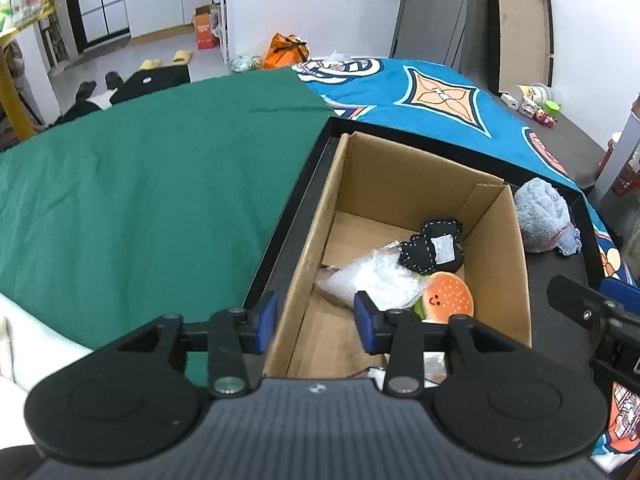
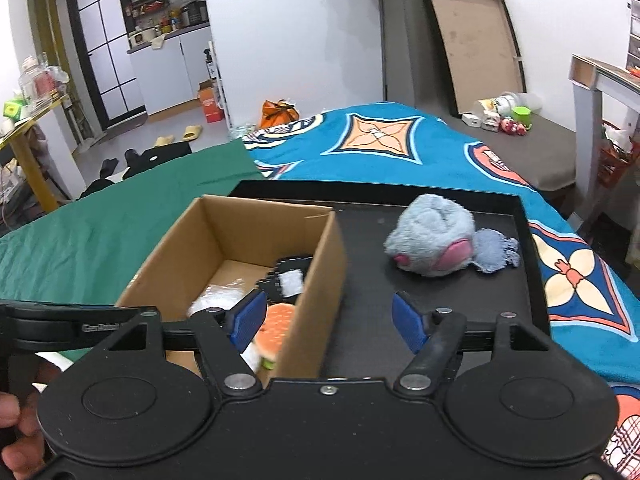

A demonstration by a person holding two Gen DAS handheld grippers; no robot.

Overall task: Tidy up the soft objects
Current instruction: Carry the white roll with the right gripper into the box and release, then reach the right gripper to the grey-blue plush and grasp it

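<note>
**One plush left outside the box**

The biggest risk is the box (image 2: 240, 248) itself: it is light cardboard, and the right gripper (image 2: 328, 316), jaws apart and empty, hangs astride its right wall, so a careless move toward the plush (image 2: 432, 240) may push or tip the box. The plush lies on the black tray (image 2: 532, 240), well apart from the box. It is soft and round, so a shallow pinch may slip off, and its loose blue fringe could drag. The left gripper (image 1: 316, 320) is also apart and empty, above the left wall of the box. Inside lie a burger (image 1: 450, 298), a black toy (image 1: 434, 246) and a clear bag (image 1: 368, 276), which leave less room.
</note>
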